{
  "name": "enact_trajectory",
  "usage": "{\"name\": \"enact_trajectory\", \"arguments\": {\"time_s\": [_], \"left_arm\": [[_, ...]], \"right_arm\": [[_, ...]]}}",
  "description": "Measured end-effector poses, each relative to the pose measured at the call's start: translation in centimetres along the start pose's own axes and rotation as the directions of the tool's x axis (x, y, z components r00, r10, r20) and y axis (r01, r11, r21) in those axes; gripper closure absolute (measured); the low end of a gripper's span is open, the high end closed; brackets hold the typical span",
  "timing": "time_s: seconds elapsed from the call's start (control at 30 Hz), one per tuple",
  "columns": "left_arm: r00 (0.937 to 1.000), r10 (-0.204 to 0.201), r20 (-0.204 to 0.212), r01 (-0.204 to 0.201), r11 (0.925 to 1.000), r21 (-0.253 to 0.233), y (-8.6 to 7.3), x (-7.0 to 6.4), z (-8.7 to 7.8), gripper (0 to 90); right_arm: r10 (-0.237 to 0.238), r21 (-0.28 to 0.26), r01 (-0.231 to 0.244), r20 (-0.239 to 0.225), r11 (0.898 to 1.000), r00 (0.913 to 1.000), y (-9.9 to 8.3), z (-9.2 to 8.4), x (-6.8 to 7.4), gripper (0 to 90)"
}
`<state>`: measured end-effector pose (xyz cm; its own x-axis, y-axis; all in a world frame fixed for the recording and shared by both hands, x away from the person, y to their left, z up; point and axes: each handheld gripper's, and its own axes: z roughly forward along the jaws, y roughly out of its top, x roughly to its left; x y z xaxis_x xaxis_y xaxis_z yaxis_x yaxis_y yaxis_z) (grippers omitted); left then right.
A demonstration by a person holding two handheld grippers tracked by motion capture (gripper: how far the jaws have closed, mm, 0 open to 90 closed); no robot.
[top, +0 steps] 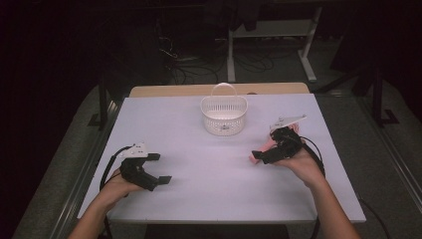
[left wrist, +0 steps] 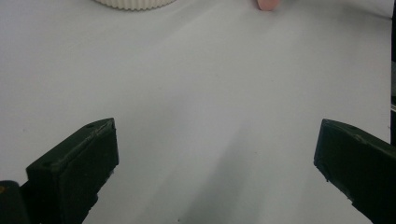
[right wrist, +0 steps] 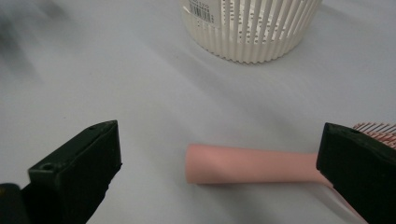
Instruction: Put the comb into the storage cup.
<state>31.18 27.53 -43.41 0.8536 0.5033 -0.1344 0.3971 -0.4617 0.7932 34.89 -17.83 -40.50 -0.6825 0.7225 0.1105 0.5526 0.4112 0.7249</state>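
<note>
Fingers of the right gripper spread wide, pink comb handle lying flat on the table between them, not pinched; its toothed end sits behind the right-hand finger. Left gripper fingers also spread, nothing between, hovering over bare table at near left. White slatted basket with handle stands upright at table's far middle, well apart from the comb.

Sitting at the far middle of the table: a slatted handled basket. Lying nearer and to its right: a hairbrush, handle pointing left, between the right gripper's spread jaws. Hovering well apart at the near left: the left gripper.
</note>
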Motion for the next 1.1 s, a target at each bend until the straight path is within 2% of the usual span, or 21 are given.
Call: {"name": "enact_trajectory", "arguments": {"time_s": [0.67, 0.87, 1.1], "left_arm": [[0.9999, -0.008, 0.009, 0.008, 1.0, 0.0, -0.1, 0.1, 0.1, 0.0], [0.9999, -0.01, 0.007, 0.01, 0.9999, -0.006, 0.0, 0.1, 0.1, 0.0], [0.9999, -0.011, 0.007, 0.011, 0.9999, -0.007, 0.0, 0.1, 0.0, 0.0]], "right_arm": [[-0.008, 0.042, 0.008, -0.005, 0.999, 1.0, 1.9, 1.4, -0.3, 0.0], [-0.014, 0.048, 0.016, -0.027, 0.999, 0.9995, 2.4, 1.8, -0.3, 0.9], [-0.016, 0.063, 0.018, -0.031, 0.998, 0.9994, 3.0, 2.3, -0.4, 1.1]]}}
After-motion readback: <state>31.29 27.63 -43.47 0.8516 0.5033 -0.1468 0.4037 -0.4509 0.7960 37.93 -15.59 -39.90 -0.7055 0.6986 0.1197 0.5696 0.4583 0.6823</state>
